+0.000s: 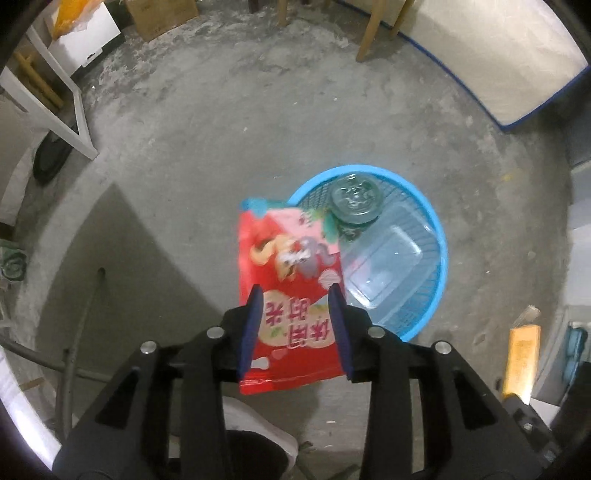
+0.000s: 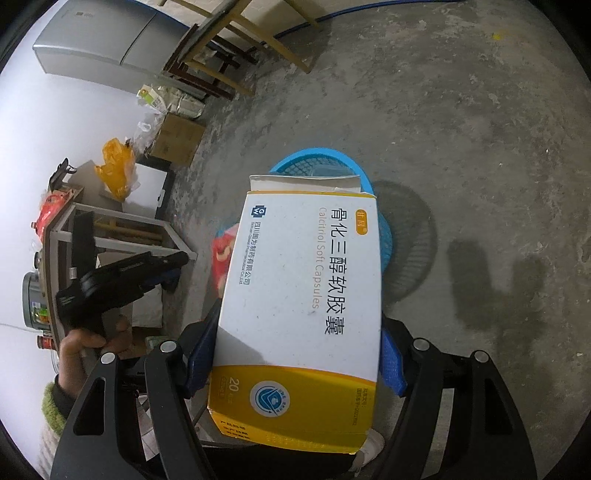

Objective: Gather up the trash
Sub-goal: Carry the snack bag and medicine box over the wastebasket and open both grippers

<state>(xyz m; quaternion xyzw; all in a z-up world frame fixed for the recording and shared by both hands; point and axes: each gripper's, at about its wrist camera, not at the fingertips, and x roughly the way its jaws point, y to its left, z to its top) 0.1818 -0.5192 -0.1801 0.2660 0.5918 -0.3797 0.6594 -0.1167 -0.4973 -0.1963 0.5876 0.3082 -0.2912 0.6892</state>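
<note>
The floor [image 1: 207, 122] is bare grey concrete, stained and patchy, with clutter round its edges: a white frame table [image 1: 55, 107] at the upper left of the left wrist view, a cardboard box [image 1: 162, 16] at the top, wooden chair legs [image 1: 373, 33] and a blue-edged pale mat [image 1: 491, 55] at the upper right. In the right wrist view a grey cabinet [image 2: 99, 40] stands against the white wall at the upper left. One blue mesh basket [image 1: 436, 229] sits on the floor at centre right; inside it lie one green-tinted round container [image 1: 354, 199] and one clear plastic tray [image 1: 384, 266]. One red snack bag [image 1: 284, 288] hangs over the basket's left rim between the left gripper [image 1: 295, 299], whose two blue pads stand apart on either side of it, not pressing. The right gripper [image 2: 295, 354] grips one white and yellow medicine box [image 2: 295, 295] across its width, above the basket in frame. A hand [image 2: 96, 343] at the lower left holds the other gripper's handle.
</note>
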